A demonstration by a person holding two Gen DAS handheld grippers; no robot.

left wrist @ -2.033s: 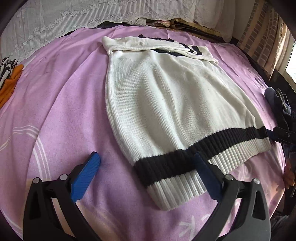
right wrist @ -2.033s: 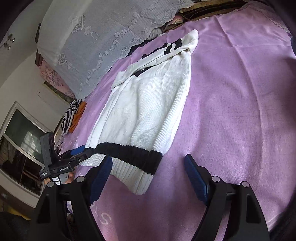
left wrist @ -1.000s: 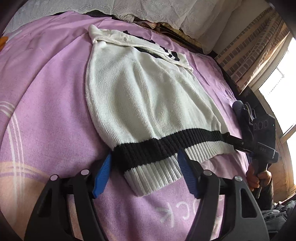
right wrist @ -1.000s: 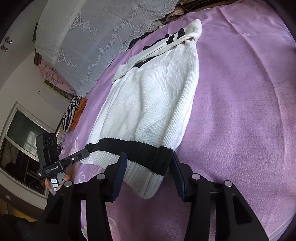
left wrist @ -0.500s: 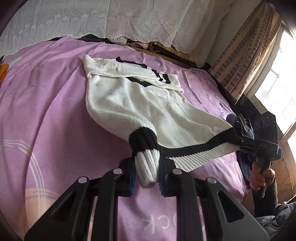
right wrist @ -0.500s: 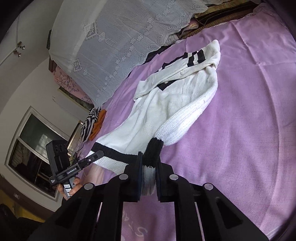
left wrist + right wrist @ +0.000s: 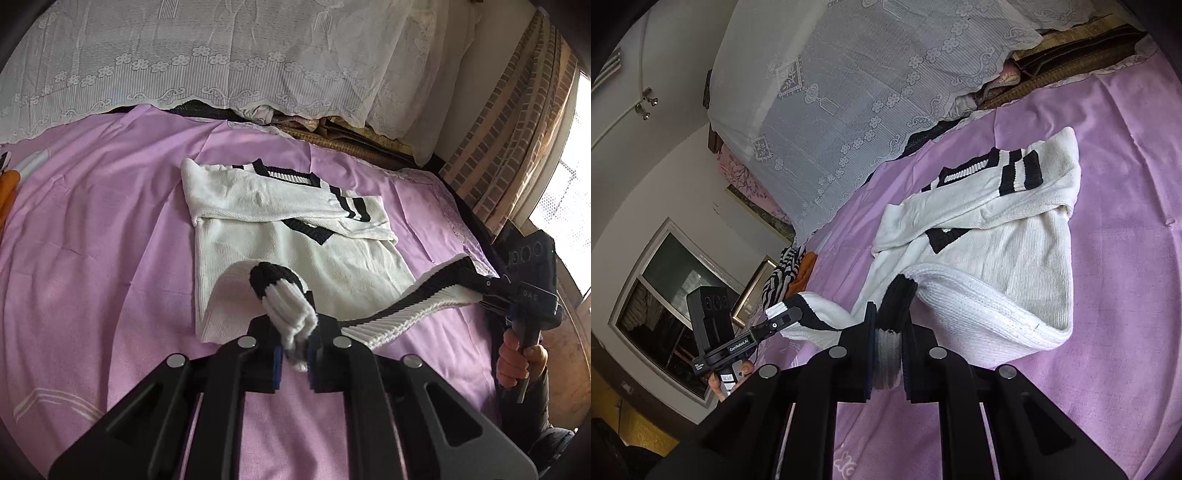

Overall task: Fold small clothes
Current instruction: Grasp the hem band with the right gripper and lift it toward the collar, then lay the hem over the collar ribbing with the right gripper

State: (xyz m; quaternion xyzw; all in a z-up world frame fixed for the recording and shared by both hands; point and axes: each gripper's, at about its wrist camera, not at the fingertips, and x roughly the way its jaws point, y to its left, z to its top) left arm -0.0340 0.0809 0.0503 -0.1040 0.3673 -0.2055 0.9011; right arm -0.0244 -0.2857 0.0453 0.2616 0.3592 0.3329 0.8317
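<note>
A white knit sweater (image 7: 295, 236) (image 7: 1015, 236) with black bands lies on the purple bedspread (image 7: 92, 229) (image 7: 1108, 369), its sleeves folded across the chest. My left gripper (image 7: 295, 349) is shut on the ribbed hem's left corner, which bunches up between the pads. My right gripper (image 7: 889, 360) is shut on the hem's other corner. Both corners are lifted off the bed, and the hem hangs stretched between them. In the left wrist view the right gripper (image 7: 476, 291) shows at the right, a hand (image 7: 517, 354) on its handle. In the right wrist view the left gripper (image 7: 783, 319) shows at the left.
A white lace cover (image 7: 240, 59) (image 7: 868, 92) drapes the headboard end. Striped and orange clothes (image 7: 792, 267) lie near the bed's far left edge. A brick-pattern curtain (image 7: 517, 122) and window stand to the right. A mirror or window (image 7: 672, 295) lies left of the bed.
Both grippers went from open around the hem corners to shut on them. They have since lifted the hem off the bed and carried it toward the collar.
</note>
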